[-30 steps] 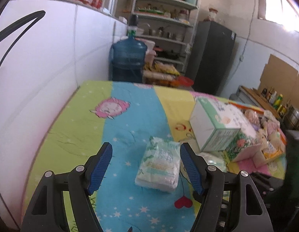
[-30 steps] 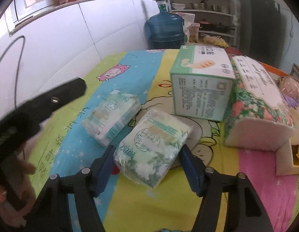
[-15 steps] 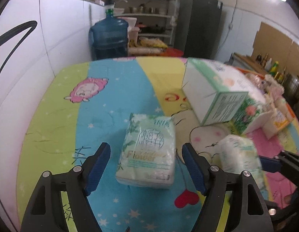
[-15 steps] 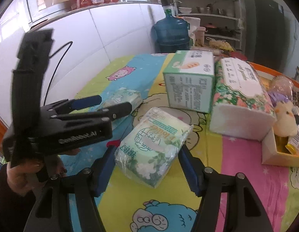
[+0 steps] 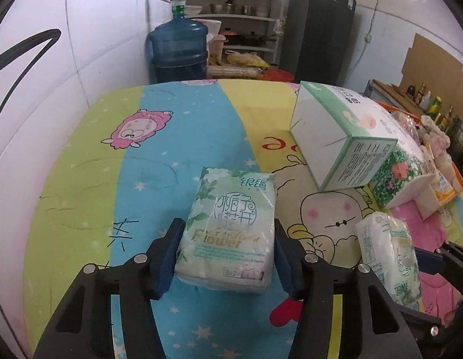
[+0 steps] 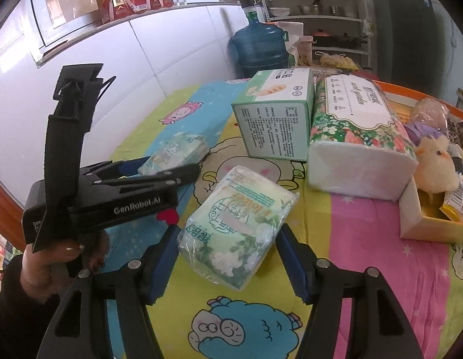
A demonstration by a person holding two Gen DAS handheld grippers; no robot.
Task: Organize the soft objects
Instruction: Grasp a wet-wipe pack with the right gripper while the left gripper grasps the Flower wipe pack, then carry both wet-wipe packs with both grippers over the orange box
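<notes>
Two green-and-white tissue packs lie apart on the cartoon-print bedsheet. One pack lies flat between the blue pads of my left gripper. Its jaws are closing and both pads touch the pack's long sides. The right wrist view shows this same pack with the left gripper around it, held by a hand. The second pack sits askew in my right gripper, which is shut on it. In the left wrist view that second pack appears low on the right.
A green-and-white carton and a large floral tissue pack stand side by side beyond the packs. A cardboard tray with a plush chick is at the right. A white wall borders the left, with a blue water bottle behind the bed.
My left gripper came forward and down over the flat pack, and its jaws narrowed onto the pack's sides. The right gripper shifted sideways, keeping its pack between the pads.
</notes>
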